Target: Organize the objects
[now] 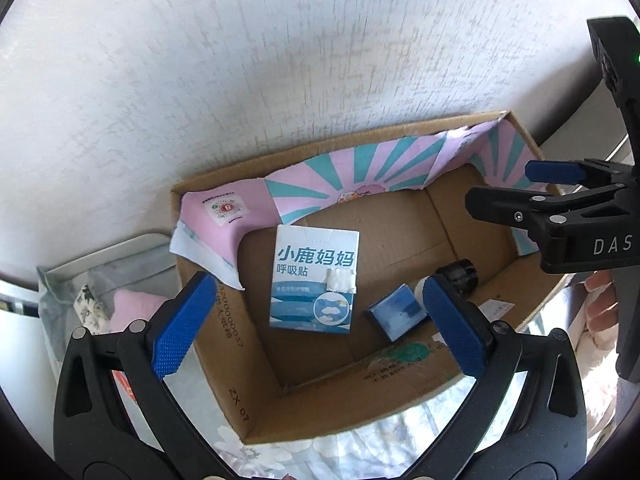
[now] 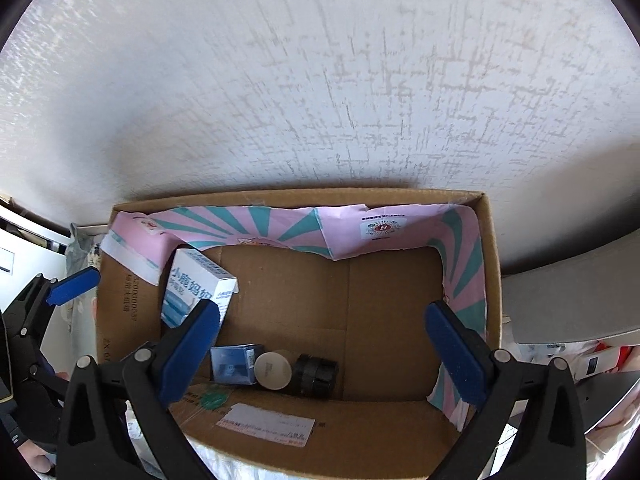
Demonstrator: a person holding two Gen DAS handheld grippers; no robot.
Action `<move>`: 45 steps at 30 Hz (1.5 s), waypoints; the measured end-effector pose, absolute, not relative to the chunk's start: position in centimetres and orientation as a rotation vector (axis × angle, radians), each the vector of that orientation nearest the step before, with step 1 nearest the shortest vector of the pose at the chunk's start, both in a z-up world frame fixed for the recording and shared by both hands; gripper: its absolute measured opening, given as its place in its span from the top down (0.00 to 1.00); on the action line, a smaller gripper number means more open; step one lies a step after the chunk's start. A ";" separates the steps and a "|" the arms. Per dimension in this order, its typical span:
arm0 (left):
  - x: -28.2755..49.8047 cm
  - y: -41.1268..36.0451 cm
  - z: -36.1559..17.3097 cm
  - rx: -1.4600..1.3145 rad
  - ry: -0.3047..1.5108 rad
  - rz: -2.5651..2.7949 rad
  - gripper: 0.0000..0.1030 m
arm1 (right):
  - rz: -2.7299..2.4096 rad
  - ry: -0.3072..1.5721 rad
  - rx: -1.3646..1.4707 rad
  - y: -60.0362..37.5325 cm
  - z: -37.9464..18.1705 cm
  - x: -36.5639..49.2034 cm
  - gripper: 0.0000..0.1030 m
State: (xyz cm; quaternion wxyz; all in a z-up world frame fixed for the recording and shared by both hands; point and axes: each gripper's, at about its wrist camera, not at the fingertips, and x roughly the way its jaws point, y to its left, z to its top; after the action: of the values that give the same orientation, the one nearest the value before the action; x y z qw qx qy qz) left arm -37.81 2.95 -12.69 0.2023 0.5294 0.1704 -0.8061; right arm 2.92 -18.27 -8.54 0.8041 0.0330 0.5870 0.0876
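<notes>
An open cardboard box (image 1: 264, 408) (image 2: 493, 264) stands against a white wall, lined with pink and teal paper. Inside it lie a white and blue carton with Chinese print (image 1: 314, 280) (image 2: 196, 292), a small blue box (image 1: 396, 312) (image 2: 234, 364), a round white lid (image 2: 274, 370) and a black cylinder (image 1: 460, 276) (image 2: 316, 374). My left gripper (image 1: 320, 328) is open and empty above the box's near left side. My right gripper (image 2: 324, 356) is open and empty above the box's front; it also shows in the left wrist view (image 1: 516, 188).
A white label (image 2: 266, 426) is stuck on the box's front flap. Light patterned cloth (image 1: 360, 456) lies under the box. A plastic bag with floral and pink items (image 1: 92, 300) sits left of the box. A grey surface (image 2: 568, 300) lies to the right.
</notes>
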 end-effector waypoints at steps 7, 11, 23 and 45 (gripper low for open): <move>-36.1 3.0 -9.8 1.362 0.453 -2.284 0.00 | 0.201 1.195 0.079 -17.9 -5.8 1.3 0.01; -33.1 2.6 -6.6 1.304 0.430 -2.309 0.00 | 0.219 1.159 0.088 -17.2 -4.3 -0.3 0.01; -24.9 3.8 0.1 1.035 0.438 -2.336 0.00 | 0.258 0.875 0.021 -15.0 2.2 -7.6 0.01; -7.0 5.9 2.1 0.827 0.634 -2.200 0.00 | 0.387 0.770 -0.046 -8.2 3.2 -19.4 0.01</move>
State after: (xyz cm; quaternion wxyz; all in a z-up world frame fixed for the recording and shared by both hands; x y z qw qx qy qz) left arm -6.98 5.94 2.07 0.3463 0.3187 0.2441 -0.8479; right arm -19.36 -8.20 3.15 0.9084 -0.0225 0.3730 0.1874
